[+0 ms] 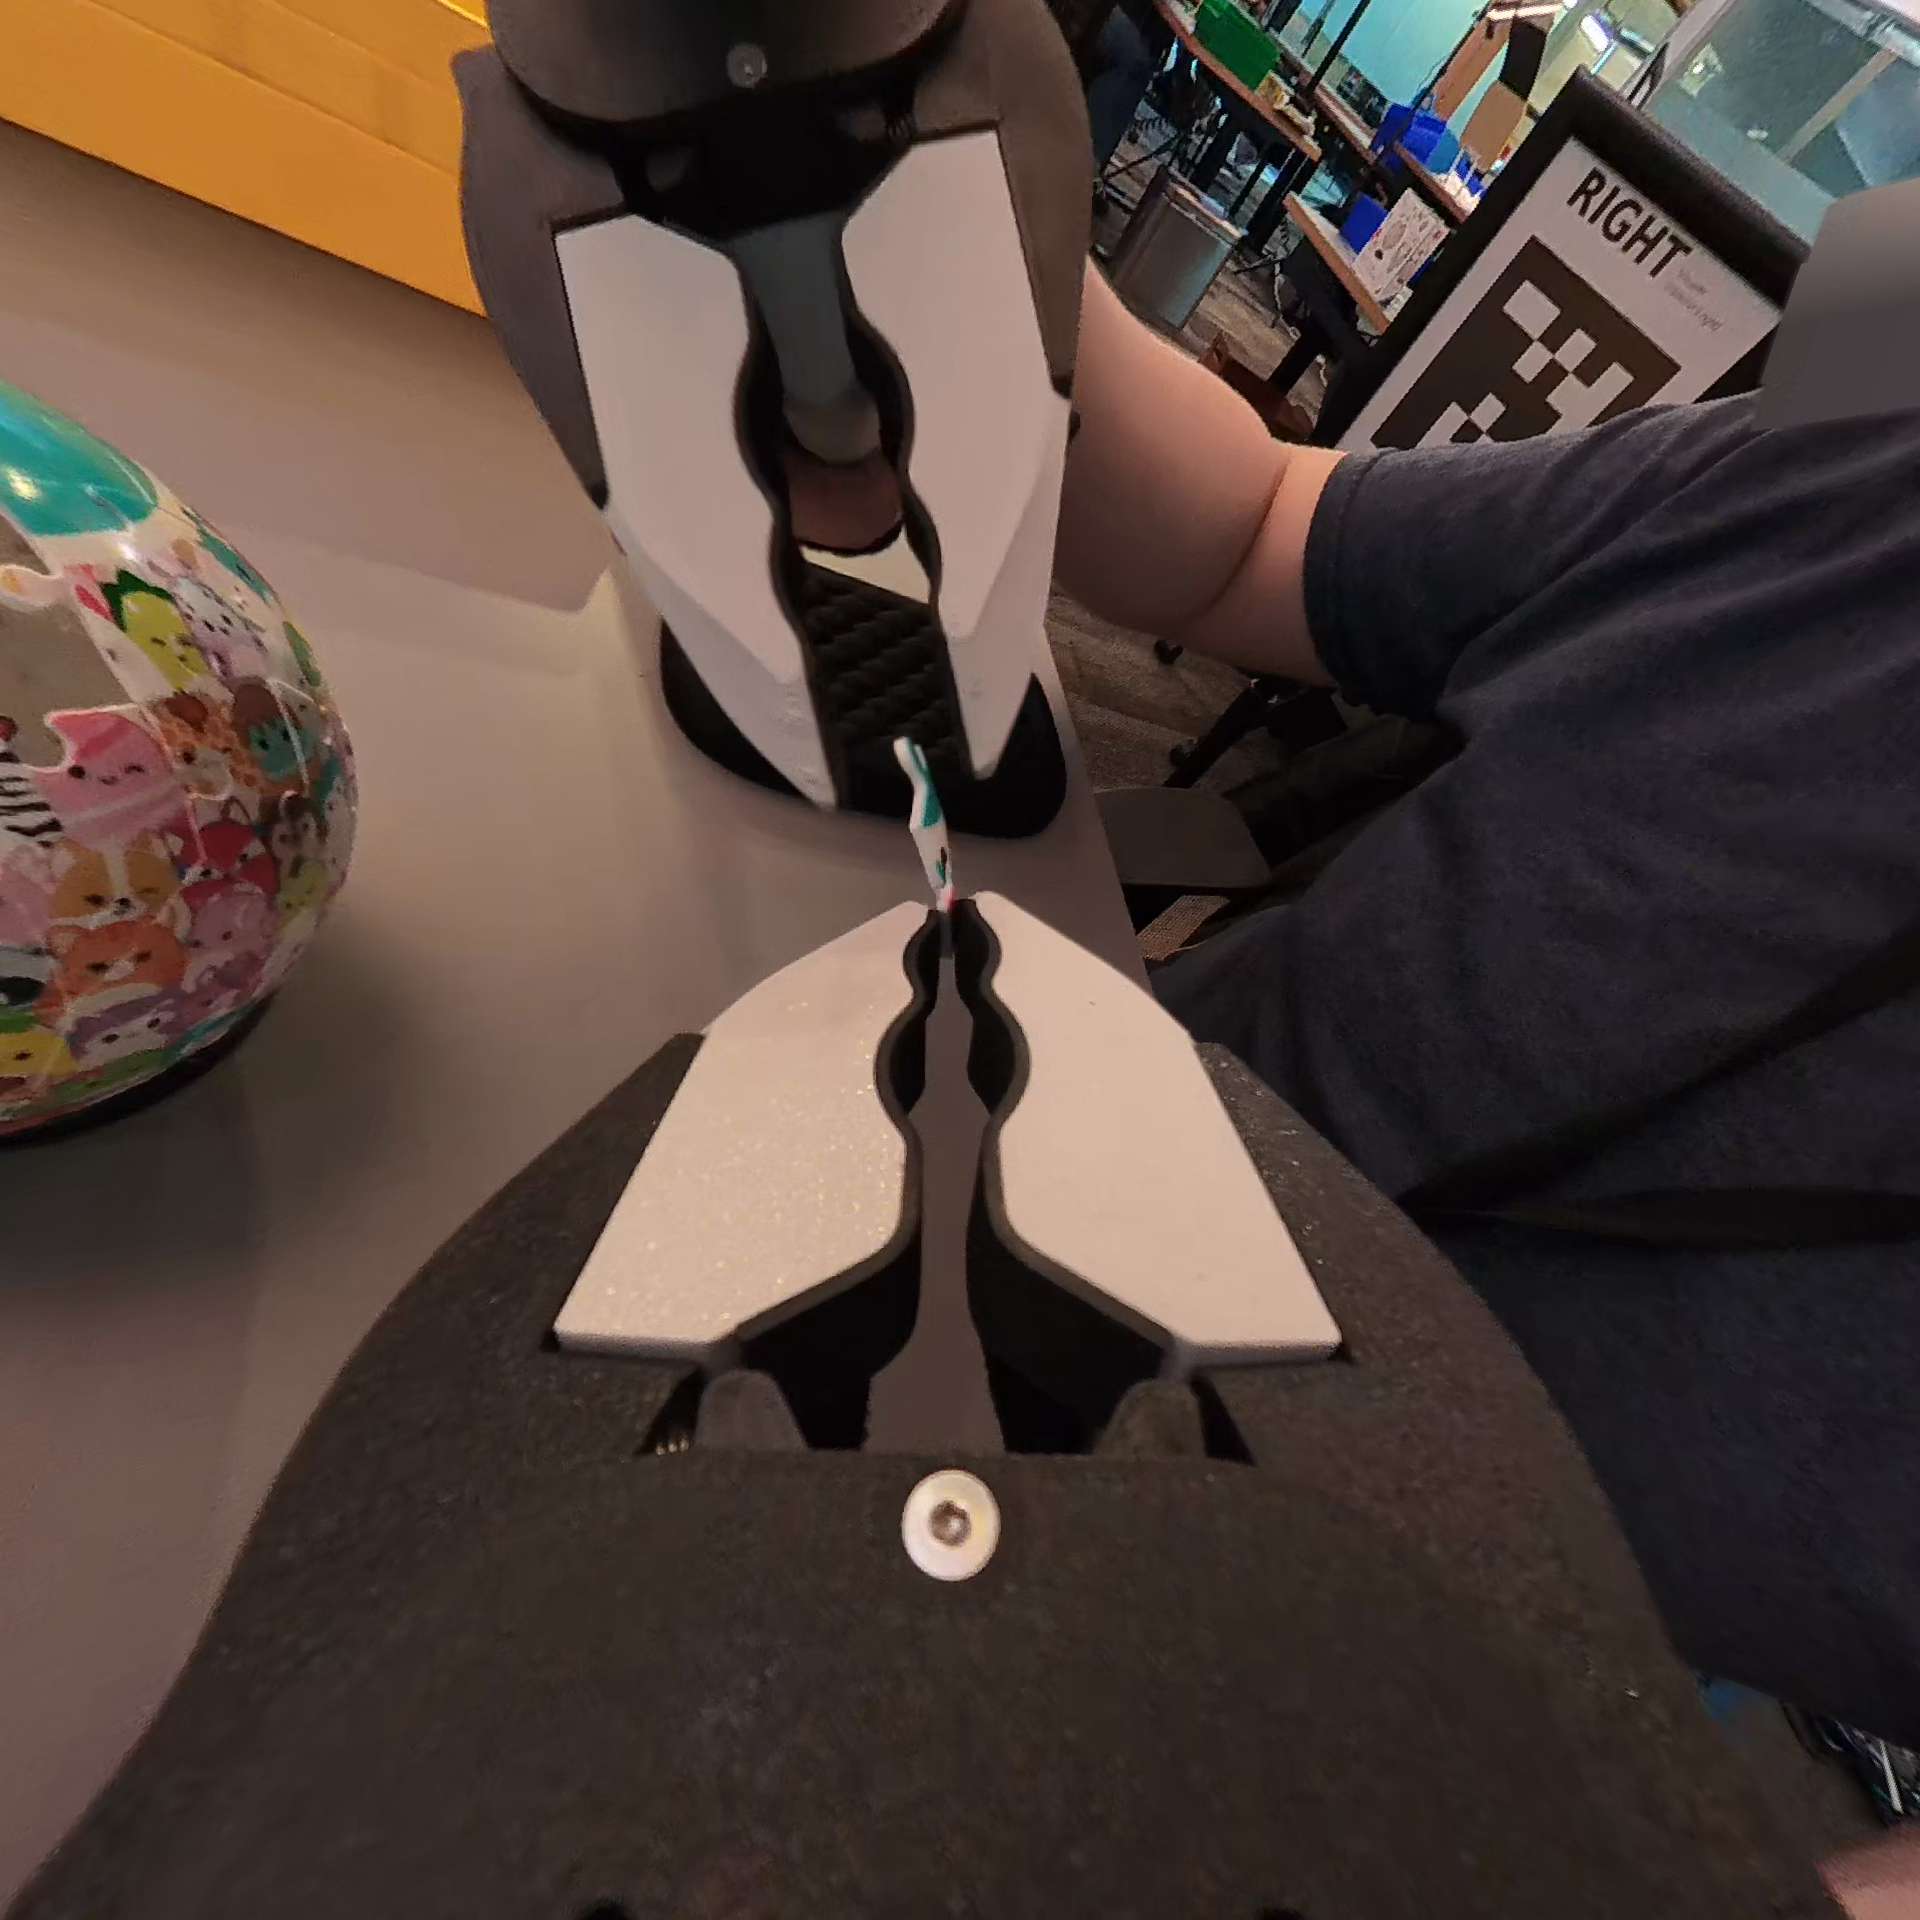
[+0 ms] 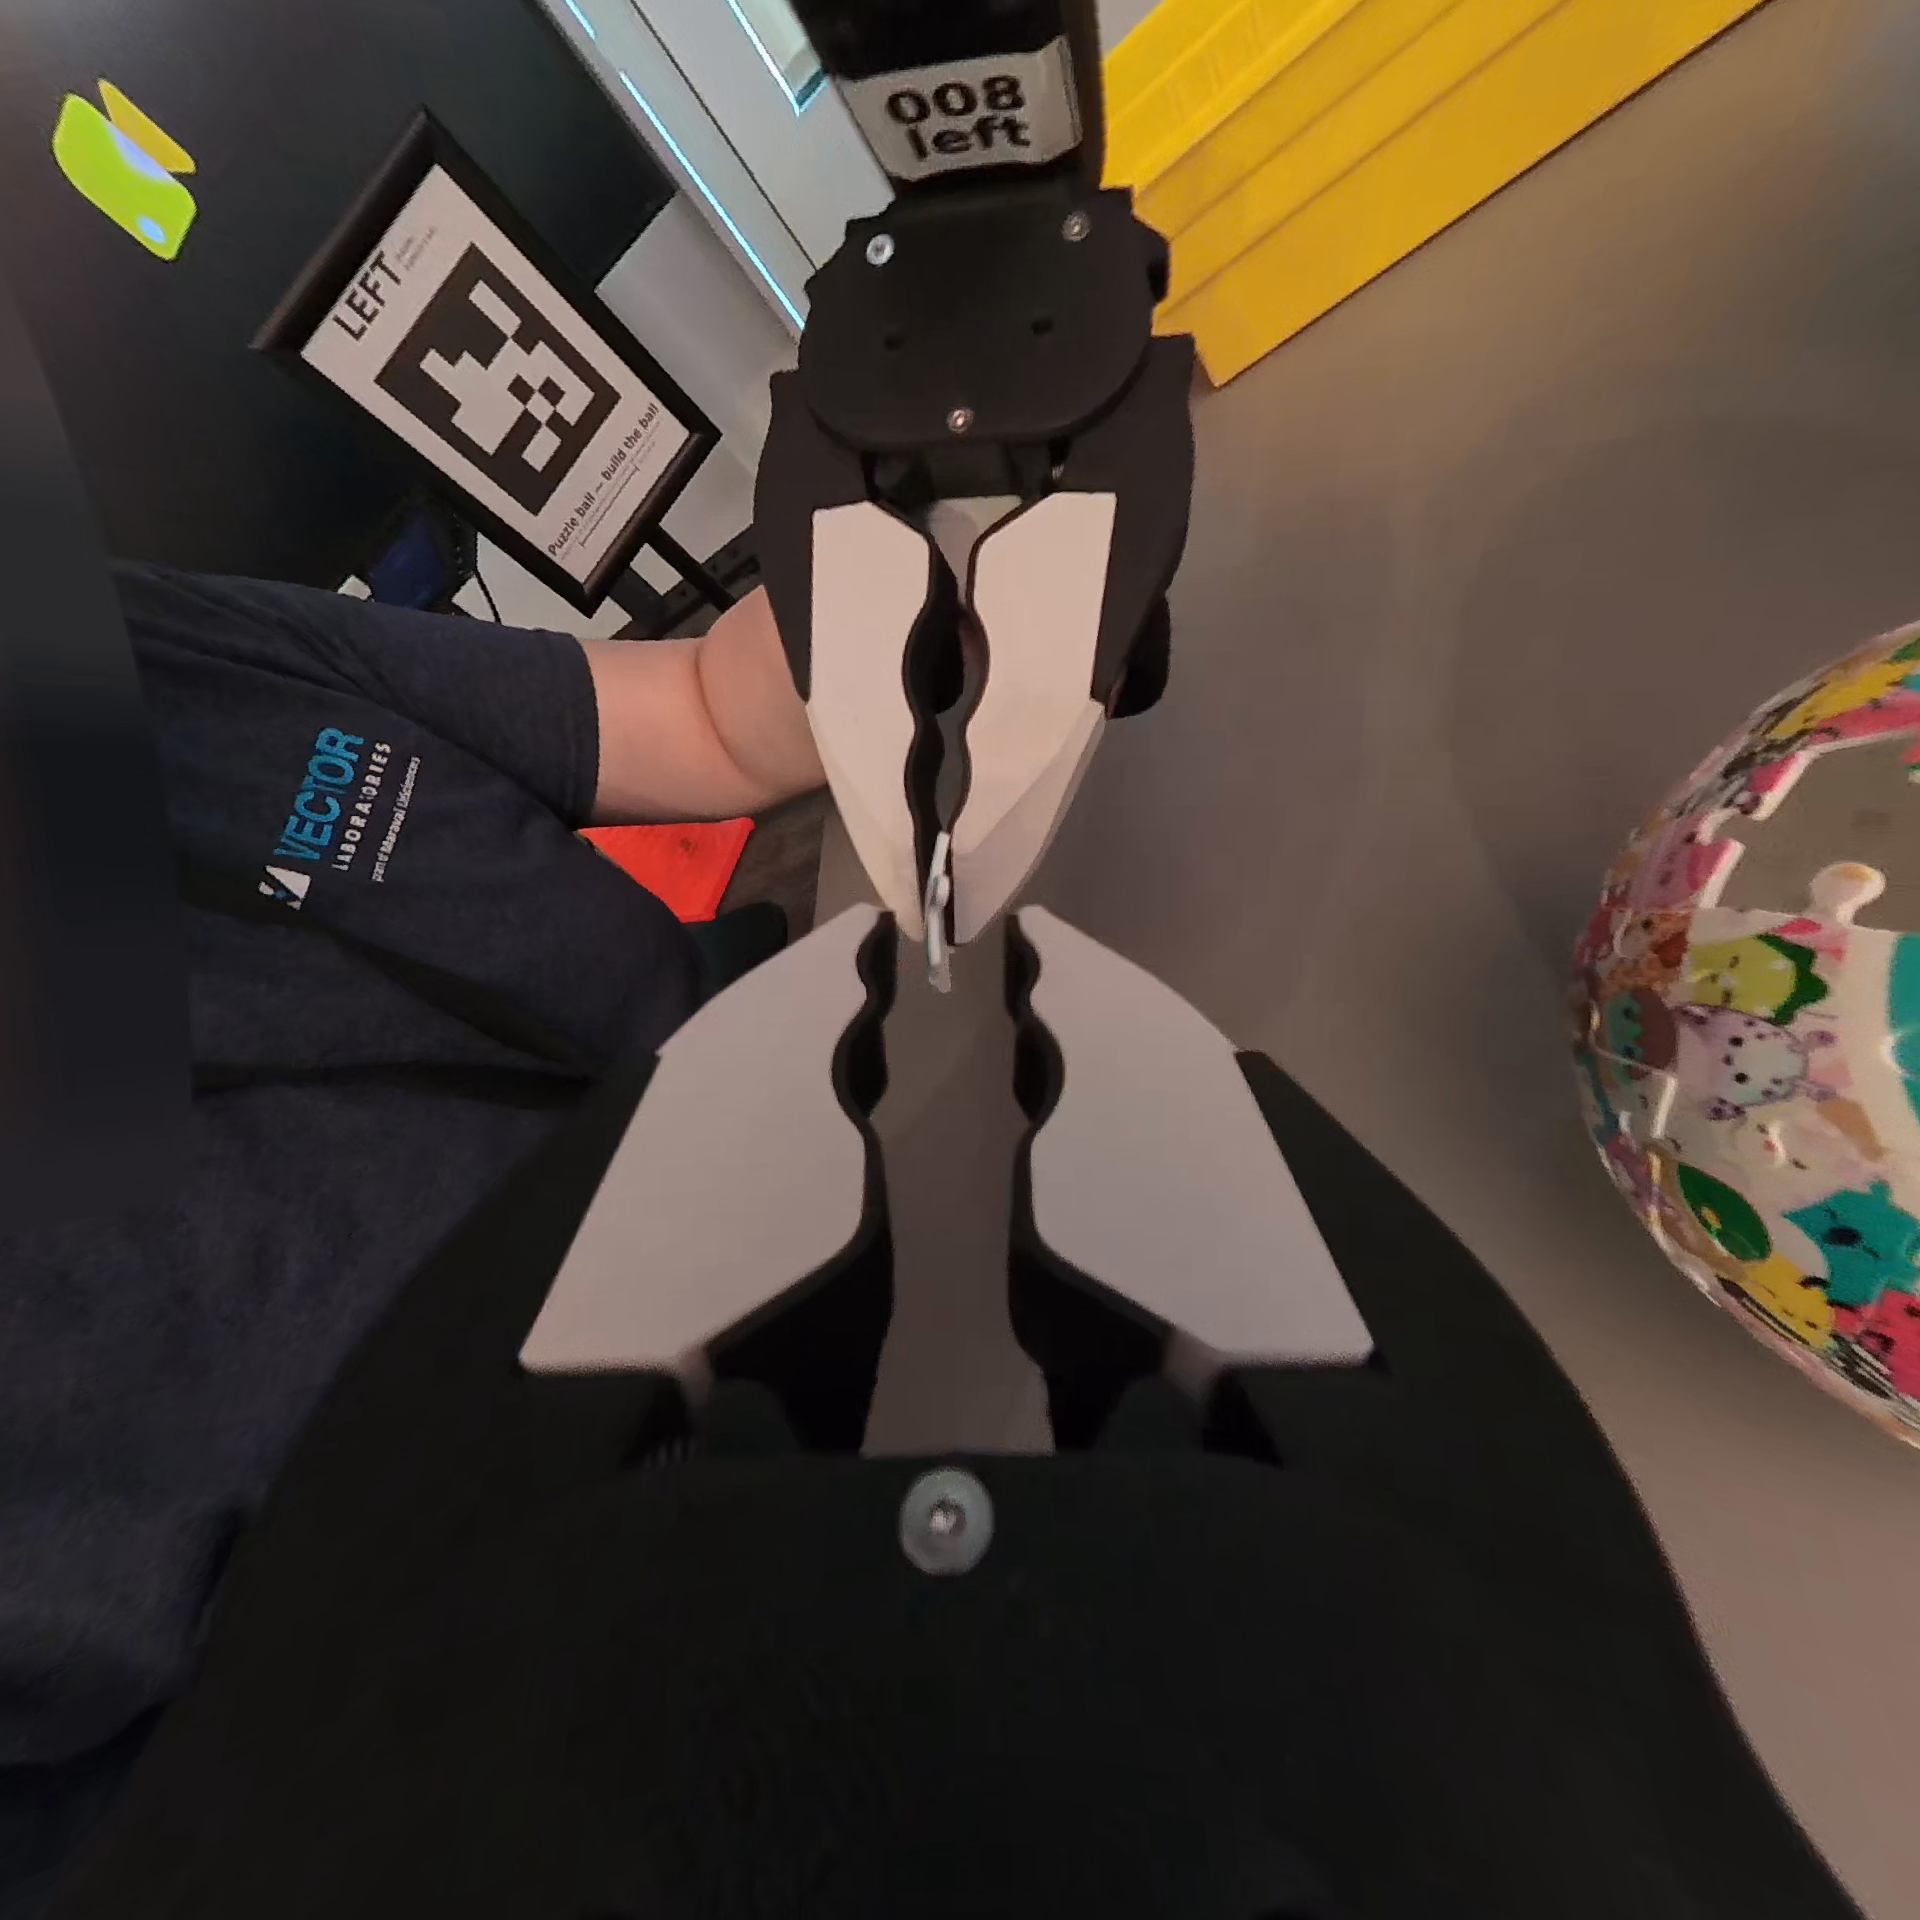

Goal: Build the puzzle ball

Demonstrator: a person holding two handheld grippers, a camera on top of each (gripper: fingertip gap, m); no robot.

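The partly built puzzle ball (image 1: 156, 779), printed with colourful cartoon animals, stands on the grey table at the left; it has an open gap in its shell. It also shows in the right wrist view (image 2: 1766, 1039). My left gripper (image 1: 951, 914) is shut on a small white and teal puzzle piece (image 1: 928, 831), held edge-on above the table. My right gripper (image 2: 951, 925) is open and faces the left gripper (image 2: 940, 914) tip to tip. The piece (image 2: 940, 961) pokes into the gap between the right gripper's fingers without being clamped there. The right gripper also shows in the left wrist view (image 1: 899, 779).
Yellow flat boxes (image 1: 208, 125) lie at the back of the table and show in the right wrist view (image 2: 1351, 187). Framed marker signs (image 1: 1558, 312) (image 2: 488, 384) stand beside the table. A person's arm and dark shirt (image 1: 1558, 831) are at the table edge. Less than 4 cm separates the two grippers' tips.
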